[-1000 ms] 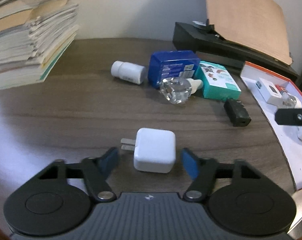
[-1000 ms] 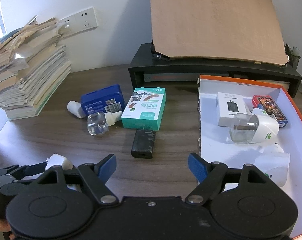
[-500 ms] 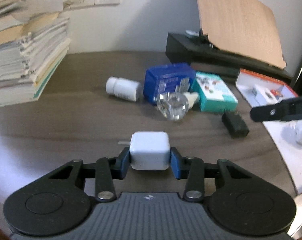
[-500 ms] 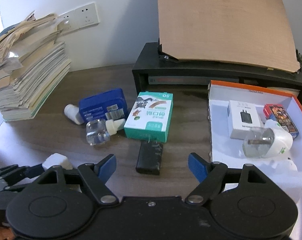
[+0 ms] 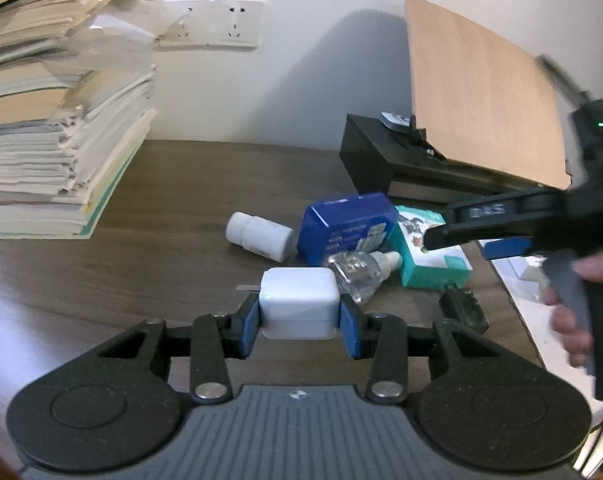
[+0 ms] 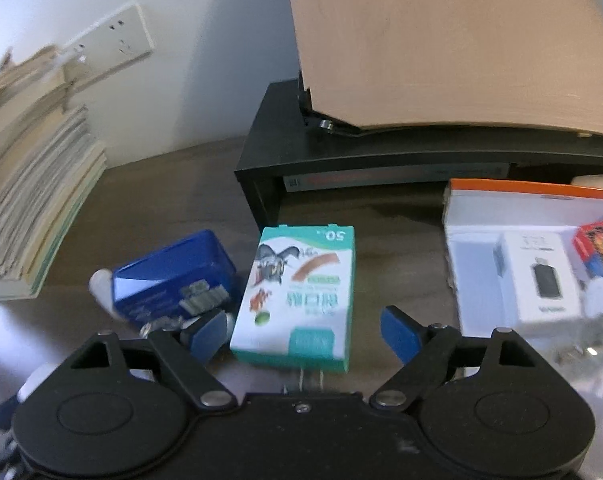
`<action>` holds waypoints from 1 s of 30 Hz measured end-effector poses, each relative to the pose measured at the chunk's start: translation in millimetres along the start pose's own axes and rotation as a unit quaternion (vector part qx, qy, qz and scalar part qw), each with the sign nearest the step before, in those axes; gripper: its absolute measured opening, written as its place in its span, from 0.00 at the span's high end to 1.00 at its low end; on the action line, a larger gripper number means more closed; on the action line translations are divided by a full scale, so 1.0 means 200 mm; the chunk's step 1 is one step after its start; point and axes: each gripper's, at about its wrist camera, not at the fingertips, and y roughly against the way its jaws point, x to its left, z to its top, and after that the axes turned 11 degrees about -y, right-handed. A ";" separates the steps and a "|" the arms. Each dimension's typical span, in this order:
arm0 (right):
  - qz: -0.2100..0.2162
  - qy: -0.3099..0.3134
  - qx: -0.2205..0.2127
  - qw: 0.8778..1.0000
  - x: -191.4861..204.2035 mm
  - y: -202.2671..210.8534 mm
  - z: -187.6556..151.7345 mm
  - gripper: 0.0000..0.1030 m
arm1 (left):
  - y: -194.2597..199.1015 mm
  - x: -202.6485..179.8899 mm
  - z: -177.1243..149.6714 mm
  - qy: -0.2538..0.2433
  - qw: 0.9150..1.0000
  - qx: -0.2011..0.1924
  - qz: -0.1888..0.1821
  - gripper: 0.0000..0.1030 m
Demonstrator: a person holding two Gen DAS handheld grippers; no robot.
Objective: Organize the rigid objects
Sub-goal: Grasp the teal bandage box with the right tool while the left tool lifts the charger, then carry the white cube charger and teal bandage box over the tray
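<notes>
1. Presently, left gripper: jaws clamped on the white charger, blue pads pressed flat to its two side faces; metal prongs stick out to the left. Charger looks lifted clear of the worktop, though I cannot tell by how much
2. Right gripper: jaws spread wide, holding nothing, one pad either side of the teal box and not touching it. Left pad sits just beside the clear bottle
3. Near the teal box: blue box just left of it, white pill bottle lying on its side behind, small black adapter nearer the camera in the left wrist view
4. Orange-rimmed tray to the right already holds a white carton and a red box; likely destination for the charger
5. Risks, as judged:
   - smooth charger faces could slip or twist between the pads on a fast swing
   - the two grippers are close; the left one's path to the tray crosses the right one, so a collision is possible
   - closing on the teal box may nudge the clear bottle, which could roll
</notes>
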 end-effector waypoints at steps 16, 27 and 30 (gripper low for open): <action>-0.018 0.026 -0.023 0.999 -0.02 0.13 0.00 0.19 | 0.02 -0.03 0.05 0.001 1.000 -0.002 0.000 0.60; -0.010 0.022 -0.062 0.998 -0.28 0.58 -0.12 0.19 | 0.07 -0.28 0.11 -0.013 0.999 -0.020 -0.034 0.60; -0.010 0.012 -0.066 0.998 -0.37 0.67 -0.15 0.19 | 0.09 -0.38 0.13 -0.019 0.999 -0.024 -0.042 0.60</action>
